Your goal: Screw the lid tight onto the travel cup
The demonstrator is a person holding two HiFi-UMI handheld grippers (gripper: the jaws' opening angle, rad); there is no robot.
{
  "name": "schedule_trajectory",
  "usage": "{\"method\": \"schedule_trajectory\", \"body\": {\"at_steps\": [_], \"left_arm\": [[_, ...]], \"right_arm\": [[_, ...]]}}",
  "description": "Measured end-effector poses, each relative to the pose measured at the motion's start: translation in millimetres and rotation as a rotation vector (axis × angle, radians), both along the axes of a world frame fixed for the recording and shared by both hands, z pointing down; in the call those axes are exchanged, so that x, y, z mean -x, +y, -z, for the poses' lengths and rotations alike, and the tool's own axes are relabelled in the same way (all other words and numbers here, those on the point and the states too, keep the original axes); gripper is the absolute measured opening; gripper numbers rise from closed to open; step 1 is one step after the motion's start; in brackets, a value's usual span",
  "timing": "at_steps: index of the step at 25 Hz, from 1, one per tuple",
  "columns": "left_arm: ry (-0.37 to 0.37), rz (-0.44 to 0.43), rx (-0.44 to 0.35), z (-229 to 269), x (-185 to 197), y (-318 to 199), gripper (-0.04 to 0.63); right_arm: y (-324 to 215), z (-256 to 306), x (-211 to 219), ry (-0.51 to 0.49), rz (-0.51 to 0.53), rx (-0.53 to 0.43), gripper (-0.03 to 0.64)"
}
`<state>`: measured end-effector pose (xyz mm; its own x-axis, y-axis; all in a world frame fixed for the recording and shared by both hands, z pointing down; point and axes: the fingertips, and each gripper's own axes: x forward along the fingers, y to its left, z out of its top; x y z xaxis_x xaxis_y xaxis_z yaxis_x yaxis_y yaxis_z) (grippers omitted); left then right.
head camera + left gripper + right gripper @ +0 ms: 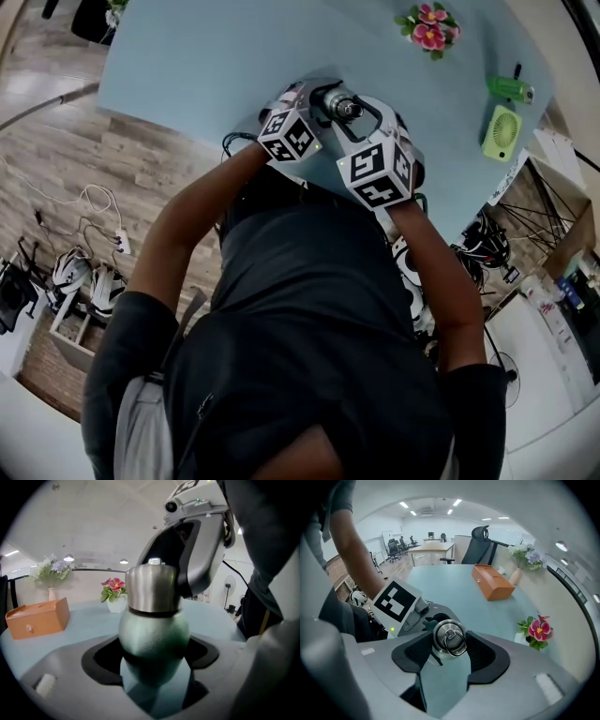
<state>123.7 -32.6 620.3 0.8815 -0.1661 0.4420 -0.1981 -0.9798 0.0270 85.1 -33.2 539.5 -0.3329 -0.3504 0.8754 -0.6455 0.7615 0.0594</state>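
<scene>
The travel cup has a matte green body [153,634] and a steel lid [152,590] with a ring on top [449,638]. It stands upright near the front edge of the pale blue table [206,66]. My left gripper [152,656] is shut on the green body, low down. From above, my right gripper [449,645] is shut on the lid, its black pads [482,654] pressed to both sides. In the head view the cup's lid [341,107] shows between the left gripper [314,105] and the right gripper [361,114].
An orange box [492,581] and a vase of pale flowers [525,557] stand at the table's far side. A pot of pink flowers [428,26] sits at the back. A green fan [503,131] lies at the right edge. Cables and gear lie on the floor.
</scene>
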Motion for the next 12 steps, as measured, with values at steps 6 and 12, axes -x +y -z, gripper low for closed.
{"method": "schedule_trajectory", "body": {"at_steps": [6,12], "left_arm": [[0.0,0.0,0.002,-0.6,0.4,0.0,0.428],[0.009,0.001,0.013,-1.1,-0.3,-0.3,0.428]], "right_arm": [[-0.2,-0.2,0.6,0.004,0.015,0.001,0.232],[1.8,-1.3,-0.7,0.01,0.142,0.063,0.233]]}}
